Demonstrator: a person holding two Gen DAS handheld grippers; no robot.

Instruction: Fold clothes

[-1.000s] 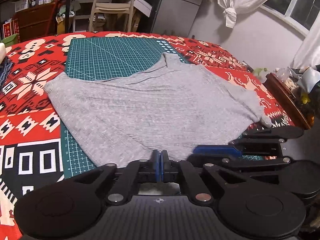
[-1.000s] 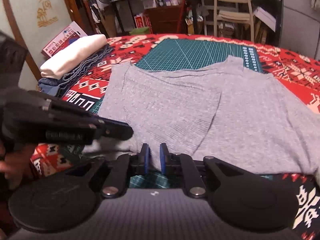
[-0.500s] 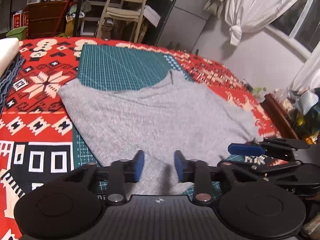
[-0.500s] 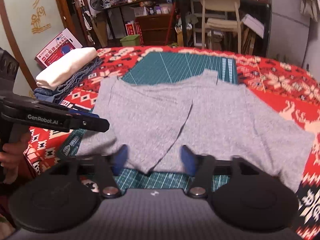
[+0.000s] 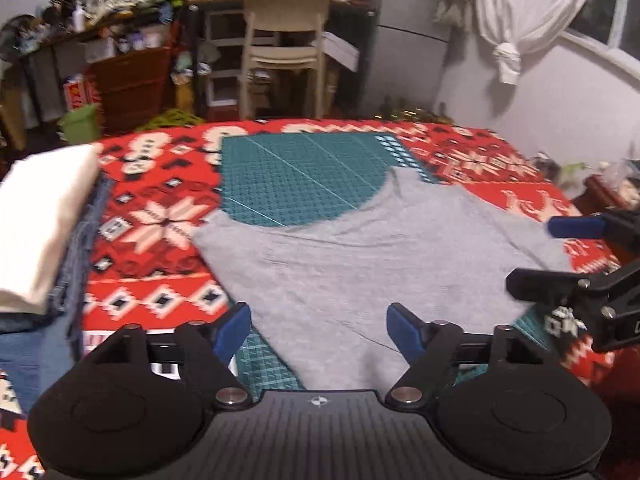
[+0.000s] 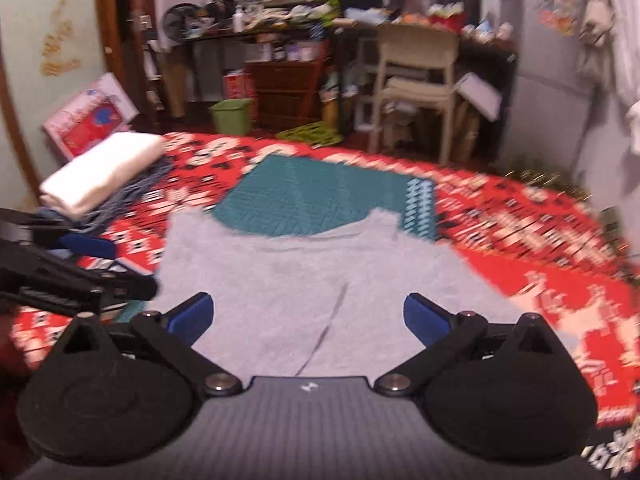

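A grey knit garment (image 5: 360, 264) lies flat, partly folded, across the green cutting mat (image 5: 304, 176) and the red patterned cover. In the right wrist view the same grey garment (image 6: 320, 280) shows a dark fold edge running down its middle. My left gripper (image 5: 320, 330) is open above the garment's near edge, with nothing between its blue pads. My right gripper (image 6: 306, 318) is also open and empty above the near edge. The right gripper appears from the side at the right of the left wrist view (image 5: 560, 256), its fingers apart.
A stack of folded clothes, white on top of blue, (image 5: 44, 232) sits at the left on the red cover (image 5: 160, 216); the same stack (image 6: 104, 172) shows in the right wrist view. A chair (image 5: 284, 48) and cluttered shelves stand beyond the far edge.
Both grippers were shut on the garment's near edge, then opened and let it go. Both have since lifted and pulled back, with the jaws wider apart.
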